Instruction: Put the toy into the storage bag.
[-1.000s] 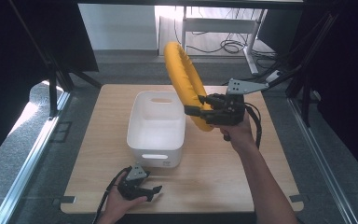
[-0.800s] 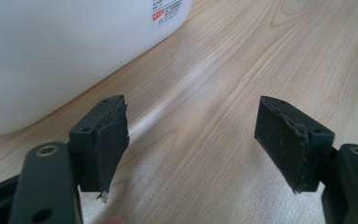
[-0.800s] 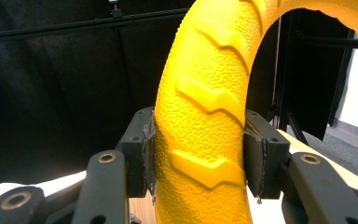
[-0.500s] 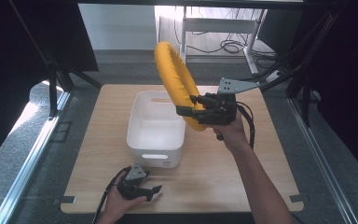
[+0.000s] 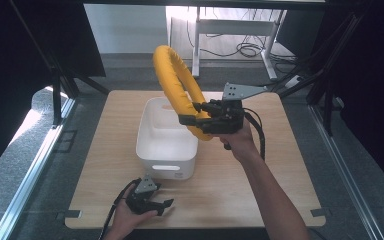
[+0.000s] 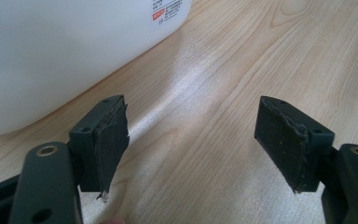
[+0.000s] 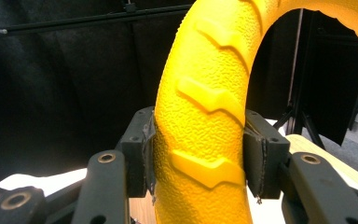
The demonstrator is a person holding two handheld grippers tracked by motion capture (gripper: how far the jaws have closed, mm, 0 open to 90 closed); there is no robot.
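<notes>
the right gripper (image 5: 196,117) is clamped across the yellow textured foam-looking ring (image 5: 172,75), held upright over the white plastic bin (image 5: 165,150) - looks light and squishy, so pinching the tube works. the left gripper (image 5: 152,204) rests open on the wooden table (image 5: 280,165).

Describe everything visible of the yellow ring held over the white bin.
The yellow, rubbery-looking ring with a pebbled surface and raised chevron treads stands on edge in the air, tilted, above the right rim of the white plastic bin. The right claw is shut on its lower arc, one pad pressing each side. Nothing else touches it.
</notes>
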